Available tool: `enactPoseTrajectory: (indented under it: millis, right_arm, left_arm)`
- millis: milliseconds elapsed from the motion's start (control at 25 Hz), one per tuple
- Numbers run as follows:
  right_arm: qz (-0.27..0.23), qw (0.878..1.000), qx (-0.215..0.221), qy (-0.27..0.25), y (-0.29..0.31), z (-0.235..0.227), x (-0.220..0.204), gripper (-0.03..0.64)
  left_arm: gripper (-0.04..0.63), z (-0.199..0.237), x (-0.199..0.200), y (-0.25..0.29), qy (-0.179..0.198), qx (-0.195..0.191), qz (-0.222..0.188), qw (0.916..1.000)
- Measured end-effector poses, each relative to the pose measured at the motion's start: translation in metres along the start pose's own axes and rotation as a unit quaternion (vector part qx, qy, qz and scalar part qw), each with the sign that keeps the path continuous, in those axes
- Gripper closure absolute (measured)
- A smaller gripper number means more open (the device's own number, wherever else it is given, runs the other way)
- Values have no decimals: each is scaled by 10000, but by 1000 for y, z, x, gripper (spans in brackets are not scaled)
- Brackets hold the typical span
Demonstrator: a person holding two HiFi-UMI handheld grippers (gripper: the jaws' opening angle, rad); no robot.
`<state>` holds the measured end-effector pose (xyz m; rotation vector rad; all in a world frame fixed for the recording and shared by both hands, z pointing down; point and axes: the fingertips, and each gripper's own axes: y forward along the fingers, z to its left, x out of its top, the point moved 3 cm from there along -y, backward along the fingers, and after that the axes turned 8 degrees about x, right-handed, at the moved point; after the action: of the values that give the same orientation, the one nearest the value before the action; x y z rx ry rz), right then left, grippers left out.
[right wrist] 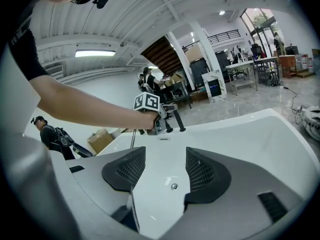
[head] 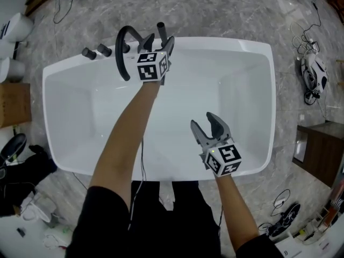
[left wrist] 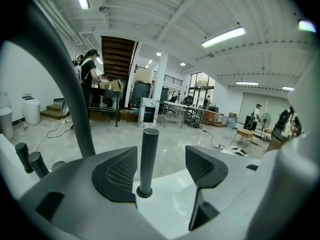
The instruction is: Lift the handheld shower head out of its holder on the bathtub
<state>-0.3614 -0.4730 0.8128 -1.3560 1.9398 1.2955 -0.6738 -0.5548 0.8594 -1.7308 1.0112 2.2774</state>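
The handheld shower head [head: 160, 28] is a dark upright cylinder that stands in its holder on the far rim of the white bathtub [head: 226, 43]. My left gripper [head: 159, 41] reaches to that rim and is open. In the left gripper view the cylinder [left wrist: 148, 156] stands between the jaws, close to the left pad, with a clear gap on its right. My right gripper [head: 206, 123] hovers open over the tub's inside near the front right, with nothing between its jaws. In the right gripper view the drain [right wrist: 173, 186] shows between the pads, and the shower head [right wrist: 179, 120] is far off.
A black arched faucet [head: 122, 52] rises just left of the shower head, with two dark knobs [head: 95, 51] further left on the rim. A cardboard box [head: 13, 104] stands at the left, a dark cabinet [head: 322, 149] at the right, and cables lie on the marble floor.
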Motion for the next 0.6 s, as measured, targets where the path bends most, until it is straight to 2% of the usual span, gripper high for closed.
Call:
enactPoseTrajectory:
  millis: [120, 280, 440, 600]
  right_arm:
    - [-11, 9999, 27, -126, -1, 3, -1, 397]
    - [41, 9999, 28, -94, -2, 1, -6, 397]
    - [162, 9998, 53, -127, -7, 4, -10, 397]
    - [195, 9997, 11, -131, -17, 2, -12, 397]
  left_arm:
    - [318, -4, 1, 9, 124, -48, 20, 9999]
    - [318, 0, 6, 21, -15, 17, 9, 10000]
    - [318, -1, 6, 31, 424, -108, 174, 9989]
    - [318, 1, 8, 42, 399, -6, 361, 9986]
